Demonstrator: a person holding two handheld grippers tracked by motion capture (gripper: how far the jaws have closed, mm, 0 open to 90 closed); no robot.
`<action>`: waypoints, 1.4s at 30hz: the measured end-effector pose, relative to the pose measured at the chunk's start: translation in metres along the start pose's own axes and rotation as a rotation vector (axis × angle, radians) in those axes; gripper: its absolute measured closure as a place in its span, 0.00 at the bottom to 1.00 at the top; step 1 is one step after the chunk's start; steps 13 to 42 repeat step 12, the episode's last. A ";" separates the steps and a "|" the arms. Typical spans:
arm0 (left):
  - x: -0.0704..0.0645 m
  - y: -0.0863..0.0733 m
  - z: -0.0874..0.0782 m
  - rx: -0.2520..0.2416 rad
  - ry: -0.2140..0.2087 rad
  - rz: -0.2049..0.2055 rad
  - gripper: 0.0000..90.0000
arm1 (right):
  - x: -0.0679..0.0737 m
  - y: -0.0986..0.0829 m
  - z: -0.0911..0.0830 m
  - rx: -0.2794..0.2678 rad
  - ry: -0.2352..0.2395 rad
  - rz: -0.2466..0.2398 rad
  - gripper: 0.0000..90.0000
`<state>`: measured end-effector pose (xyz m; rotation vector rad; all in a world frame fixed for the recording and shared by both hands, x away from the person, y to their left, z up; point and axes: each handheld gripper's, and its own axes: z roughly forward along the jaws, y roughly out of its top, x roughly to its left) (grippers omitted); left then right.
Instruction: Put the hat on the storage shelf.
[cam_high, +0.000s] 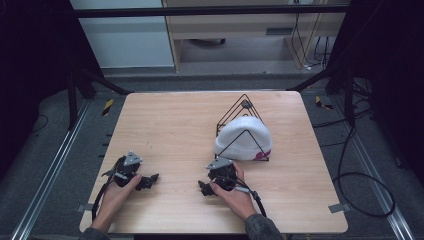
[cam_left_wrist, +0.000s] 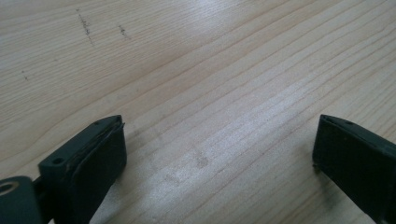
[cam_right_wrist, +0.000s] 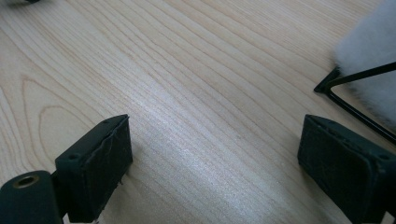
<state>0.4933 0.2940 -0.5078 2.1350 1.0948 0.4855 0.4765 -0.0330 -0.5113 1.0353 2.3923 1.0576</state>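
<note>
A white knit hat (cam_high: 243, 137) with a small pink mark at its lower right sits over a black wire pyramid stand (cam_high: 245, 103) on the right half of the wooden table (cam_high: 170, 120). My left gripper (cam_high: 150, 180) rests on the table near the front left, open, with bare wood between its jaws (cam_left_wrist: 219, 135). My right gripper (cam_high: 204, 189) lies just in front of the hat, also open and holding nothing (cam_right_wrist: 215, 130). In the right gripper view, the hat's fuzzy edge (cam_right_wrist: 369, 51) and a corner of the stand (cam_right_wrist: 345, 79) lie past the right jaw.
Black frame bars and dark curtains border the table. Cables (cam_high: 360, 185) lie on the floor to the right, and strips of yellow-black tape (cam_high: 107, 106) mark the floor behind. Bare wood stretches across the table's left and middle.
</note>
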 end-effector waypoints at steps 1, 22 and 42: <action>-0.001 0.000 0.000 0.002 0.003 -0.004 0.01 | 0.000 0.000 0.000 0.001 0.000 -0.002 0.11; -0.004 -0.001 0.000 0.002 0.021 -0.015 0.00 | 0.003 -0.008 -0.008 0.000 0.019 -0.019 0.11; -0.004 -0.001 0.000 0.002 0.021 -0.015 0.00 | 0.003 -0.008 -0.008 0.000 0.019 -0.019 0.11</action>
